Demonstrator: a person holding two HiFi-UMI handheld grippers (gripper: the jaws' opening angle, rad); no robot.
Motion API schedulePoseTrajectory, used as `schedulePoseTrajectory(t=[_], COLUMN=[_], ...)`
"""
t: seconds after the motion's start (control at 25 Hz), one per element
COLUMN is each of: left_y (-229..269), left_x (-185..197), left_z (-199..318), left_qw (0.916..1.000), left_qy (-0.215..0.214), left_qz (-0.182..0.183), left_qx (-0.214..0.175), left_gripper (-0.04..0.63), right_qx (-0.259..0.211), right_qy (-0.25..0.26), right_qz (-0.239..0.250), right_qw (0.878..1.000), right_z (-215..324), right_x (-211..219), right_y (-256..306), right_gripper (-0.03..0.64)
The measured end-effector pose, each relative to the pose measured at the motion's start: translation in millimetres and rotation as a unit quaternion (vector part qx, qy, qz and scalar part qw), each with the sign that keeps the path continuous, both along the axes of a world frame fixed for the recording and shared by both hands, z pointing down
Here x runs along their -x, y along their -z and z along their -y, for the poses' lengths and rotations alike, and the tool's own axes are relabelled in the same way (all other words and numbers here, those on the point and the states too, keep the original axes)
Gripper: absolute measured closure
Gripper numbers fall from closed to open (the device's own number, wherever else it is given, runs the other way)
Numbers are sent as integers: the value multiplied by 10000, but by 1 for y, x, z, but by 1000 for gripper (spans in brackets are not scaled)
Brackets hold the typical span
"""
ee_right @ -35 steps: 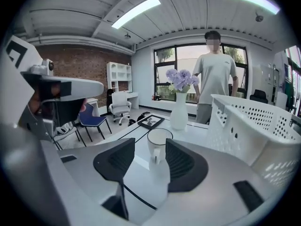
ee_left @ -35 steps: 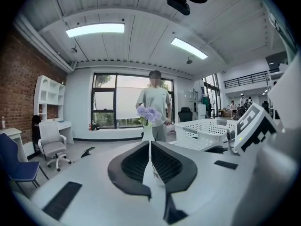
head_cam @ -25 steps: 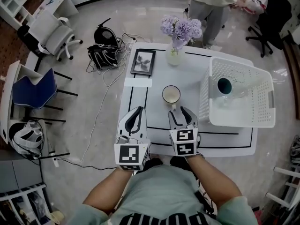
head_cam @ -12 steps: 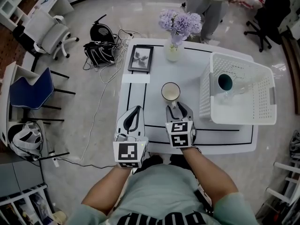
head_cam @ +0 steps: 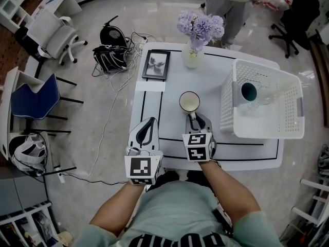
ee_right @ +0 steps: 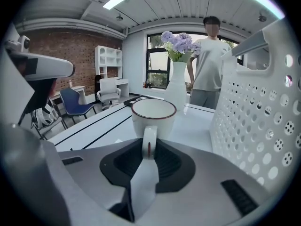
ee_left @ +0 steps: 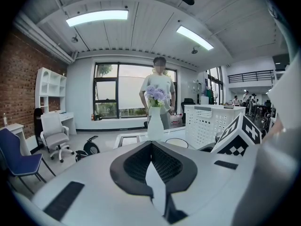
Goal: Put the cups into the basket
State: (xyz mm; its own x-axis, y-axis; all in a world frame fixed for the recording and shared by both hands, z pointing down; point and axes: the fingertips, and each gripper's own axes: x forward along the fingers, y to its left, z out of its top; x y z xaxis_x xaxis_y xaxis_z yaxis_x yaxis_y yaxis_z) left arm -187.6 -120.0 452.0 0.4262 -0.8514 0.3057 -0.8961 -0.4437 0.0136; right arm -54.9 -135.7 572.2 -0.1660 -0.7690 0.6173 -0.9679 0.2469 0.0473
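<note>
Right gripper [head_cam: 197, 122] jaws just clamped the cup [head_cam: 189, 102] handle between them, so lift level, no swinging. Left gripper [head_cam: 149, 121] clenched, empty.

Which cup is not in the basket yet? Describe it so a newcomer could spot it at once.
On the white table, look in the middle, left of the white basket and in front of the flower vase. The cup stands there upright, cream-white with a dark rim, unlike the dark teal cup inside the basket.
</note>
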Motion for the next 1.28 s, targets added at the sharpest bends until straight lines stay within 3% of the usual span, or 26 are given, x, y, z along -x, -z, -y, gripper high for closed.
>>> schedulePoseTrajectory(t=[0.88, 1.28], left_y=[-2, 0], left_x=[-18, -23], left_z=[4, 0], left_qw=[9999, 9997], left_qy=[-160, -212], left_qz=[-19, -77], left_qx=[25, 16], left_gripper=[592, 592], right_qx=[-428, -673], right_qy=[119, 136], right_qz=[333, 713], right_qw=[9985, 9951], right_z=[-11, -35], right_x=[-2, -2], right_y=[27, 61], right_gripper=[549, 550])
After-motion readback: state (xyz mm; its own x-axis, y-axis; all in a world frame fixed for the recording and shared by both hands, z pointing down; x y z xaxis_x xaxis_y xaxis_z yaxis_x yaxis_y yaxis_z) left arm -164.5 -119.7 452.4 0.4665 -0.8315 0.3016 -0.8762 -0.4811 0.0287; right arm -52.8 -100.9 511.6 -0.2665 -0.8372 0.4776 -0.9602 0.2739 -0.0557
